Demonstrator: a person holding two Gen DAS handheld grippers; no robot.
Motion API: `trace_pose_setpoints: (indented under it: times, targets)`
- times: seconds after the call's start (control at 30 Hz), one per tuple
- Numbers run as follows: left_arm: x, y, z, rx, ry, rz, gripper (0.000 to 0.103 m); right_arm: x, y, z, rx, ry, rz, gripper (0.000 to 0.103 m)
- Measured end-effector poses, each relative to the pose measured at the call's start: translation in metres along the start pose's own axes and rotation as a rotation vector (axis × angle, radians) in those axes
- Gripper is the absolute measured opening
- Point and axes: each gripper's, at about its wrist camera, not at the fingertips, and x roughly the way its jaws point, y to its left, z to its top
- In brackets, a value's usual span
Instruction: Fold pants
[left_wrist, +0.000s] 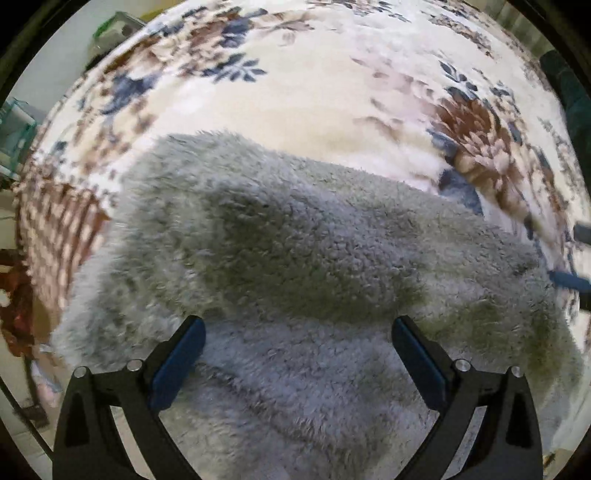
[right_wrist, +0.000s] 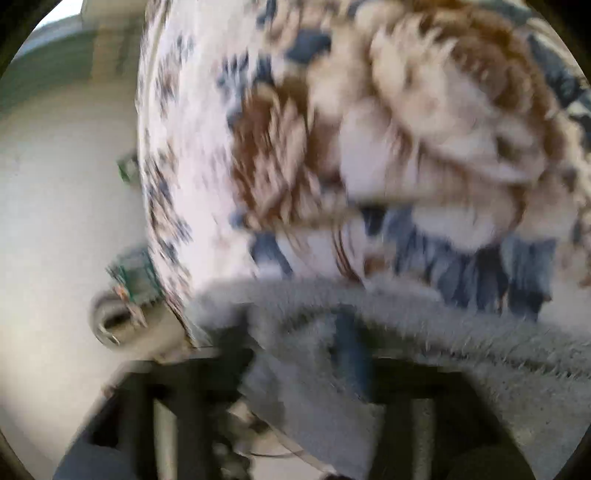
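Pants: grey fleecy pants (left_wrist: 295, 258) spread flat on a floral blanket (left_wrist: 295, 92), lying across the middle of the left wrist view, one layer already lapped over another.
Left gripper: left gripper (left_wrist: 297, 354) hangs straight over the fleece, jaws spread wide, nothing pinched between the blue pads.
Right gripper: right gripper (right_wrist: 295, 373) is super blurry; grey fleece (right_wrist: 369, 321) is bunched right in front of the fingers and drapes over them, honestly can't tell if it's pinching or loose.
Blanket: cream with brown and blue flowers, covers the whole surface.
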Motion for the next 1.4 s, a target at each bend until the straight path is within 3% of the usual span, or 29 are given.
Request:
trace_pose_setpoints:
  times: [0.07,0.13,0.17,0.2,0.23,0.33,0.43,0.53,0.67,0.73,0.77,0.9,0.97,1.07,1.13,1.17,1.2,1.27,1.33,1.4]
  targets:
    - [-0.004,-0.006,0.000,0.016,-0.005,0.031,0.103,0.031,0.000,-0.003,0.021,0.043,-0.086,0.066]
    - [-0.002,-0.013,-0.002,0.037,0.002,0.048,0.103,0.048,-0.001,-0.003,0.037,0.029,-0.130,0.065]
    - [0.001,-0.022,-0.004,0.045,0.009,0.048,0.103,0.052,0.004,-0.003,0.017,0.003,-0.136,0.058]
    - [0.003,-0.028,-0.005,0.053,0.020,0.048,0.103,0.053,0.013,-0.006,-0.020,-0.013,-0.138,0.042]
    - [0.008,-0.031,-0.005,0.063,0.034,0.051,0.103,0.056,0.020,-0.008,-0.053,-0.019,-0.143,0.037]
    - [0.016,-0.038,-0.013,0.079,0.046,0.058,0.103,0.044,0.041,-0.031,-0.223,-0.003,-0.118,0.033]
    - [0.022,-0.039,-0.013,0.064,0.063,0.039,0.103,0.041,0.041,-0.059,-0.397,0.087,-0.158,0.033]
    - [0.029,-0.038,-0.020,0.056,0.071,0.033,0.103,0.049,0.018,-0.062,-0.344,0.117,-0.180,0.042]
    - [0.030,-0.047,-0.018,0.065,0.071,0.037,0.103,0.047,0.005,-0.041,-0.240,0.075,-0.045,0.047]
    - [0.028,-0.049,-0.013,0.078,0.069,0.041,0.103,0.035,0.007,-0.031,-0.185,0.007,0.041,0.033]
    - [0.025,-0.047,-0.012,0.085,0.067,0.041,0.103,0.036,0.009,-0.027,-0.158,-0.006,0.059,0.021]
    - [0.016,-0.028,-0.013,0.082,0.065,0.021,0.103,-0.002,-0.001,-0.014,-0.109,-0.090,0.105,0.013]
    - [0.016,-0.028,-0.012,0.080,0.068,0.012,0.103,-0.011,-0.007,-0.012,-0.120,-0.113,0.055,0.013]
    - [0.018,-0.025,-0.009,0.076,0.078,0.011,0.103,-0.014,-0.003,-0.012,-0.158,-0.087,-0.066,0.014]
    - [0.019,-0.020,-0.007,0.077,0.084,0.007,0.103,-0.017,0.009,-0.013,-0.168,-0.063,-0.083,0.016]
    - [0.018,-0.016,-0.004,0.079,0.086,0.004,0.103,-0.023,0.011,-0.016,-0.186,-0.067,-0.092,0.024]
    - [0.018,-0.014,-0.002,0.081,0.089,0.000,0.103,-0.030,0.016,-0.021,-0.214,-0.084,-0.113,0.044]
    - [0.008,-0.015,0.001,0.083,0.086,-0.002,0.103,-0.035,0.029,-0.031,-0.270,-0.096,-0.143,0.064]
    - [-0.003,-0.017,0.003,0.089,0.077,-0.017,0.103,-0.034,0.039,-0.042,-0.340,-0.059,-0.201,0.065]
    - [-0.014,-0.018,0.003,0.092,0.064,-0.024,0.103,-0.020,0.041,-0.051,-0.407,-0.021,-0.314,0.065]
